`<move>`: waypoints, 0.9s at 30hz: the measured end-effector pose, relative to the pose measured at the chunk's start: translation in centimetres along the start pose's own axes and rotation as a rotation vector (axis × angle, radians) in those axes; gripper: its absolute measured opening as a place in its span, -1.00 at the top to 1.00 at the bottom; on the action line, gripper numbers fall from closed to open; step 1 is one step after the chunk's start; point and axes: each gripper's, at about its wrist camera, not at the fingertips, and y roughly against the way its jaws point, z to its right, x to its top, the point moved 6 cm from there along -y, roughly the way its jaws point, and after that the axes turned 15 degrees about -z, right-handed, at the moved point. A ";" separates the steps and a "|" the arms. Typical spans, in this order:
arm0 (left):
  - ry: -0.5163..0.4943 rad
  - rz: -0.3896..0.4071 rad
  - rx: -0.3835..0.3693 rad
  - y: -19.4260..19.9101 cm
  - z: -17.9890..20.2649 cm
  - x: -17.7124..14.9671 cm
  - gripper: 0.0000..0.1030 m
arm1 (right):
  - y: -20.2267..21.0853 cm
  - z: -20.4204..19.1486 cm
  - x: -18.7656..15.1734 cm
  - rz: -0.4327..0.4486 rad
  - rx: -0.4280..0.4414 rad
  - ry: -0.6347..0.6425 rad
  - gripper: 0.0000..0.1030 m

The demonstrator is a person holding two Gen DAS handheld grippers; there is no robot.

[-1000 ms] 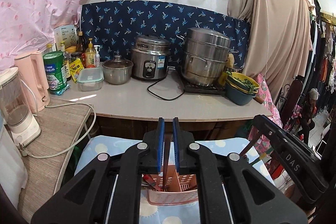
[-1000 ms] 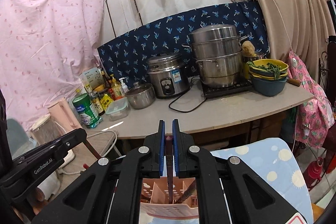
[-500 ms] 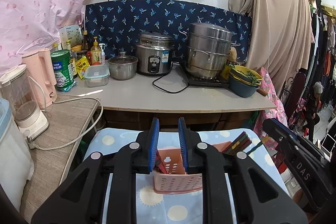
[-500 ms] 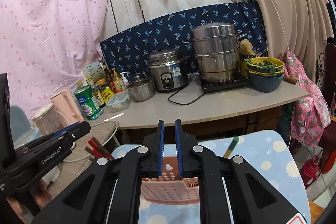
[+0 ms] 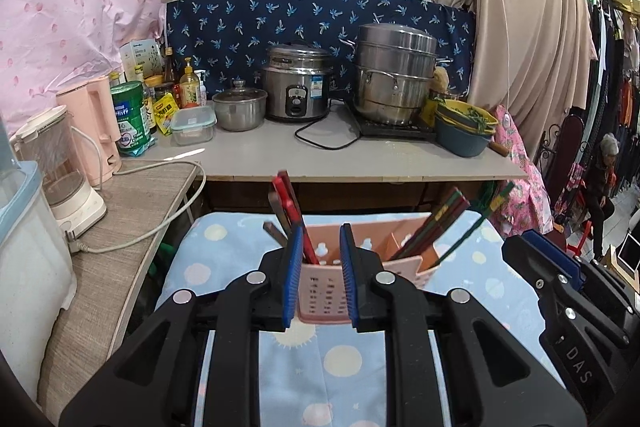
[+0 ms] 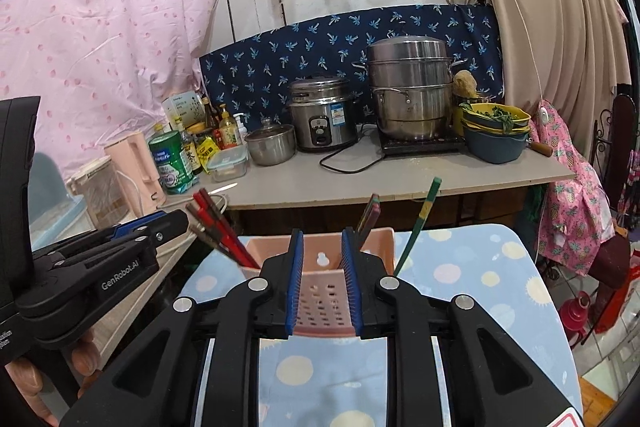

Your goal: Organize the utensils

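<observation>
Both tongs — left (image 5: 320,271), right (image 6: 323,277) — have just been opening, empty, their fingers hiding the pink utensil holder's (image 5: 362,241) front; chopstick (image 6: 224,231) bases hidden inside.

Both grippers point forward and slightly downward, side by side. The left gripper (image 5: 320,259) has its jaws parted with nothing pinched between them. The right gripper (image 6: 322,263) has just been opening, its blue pads (image 6: 295,279) likewise gripping nothing.

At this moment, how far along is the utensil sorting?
Mostly done, it seems: red chopsticks and darker ones stand in the pink holder. Both grippers, left and right, are open and empty, the right's jaws just opening. No loose utensils show on the cloth.
</observation>
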 end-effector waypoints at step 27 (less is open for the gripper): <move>-0.003 -0.108 0.038 -0.6 0.4 -9.2 0.06 | 0.7 0.6 -9.4 -0.121 -0.049 -0.036 0.19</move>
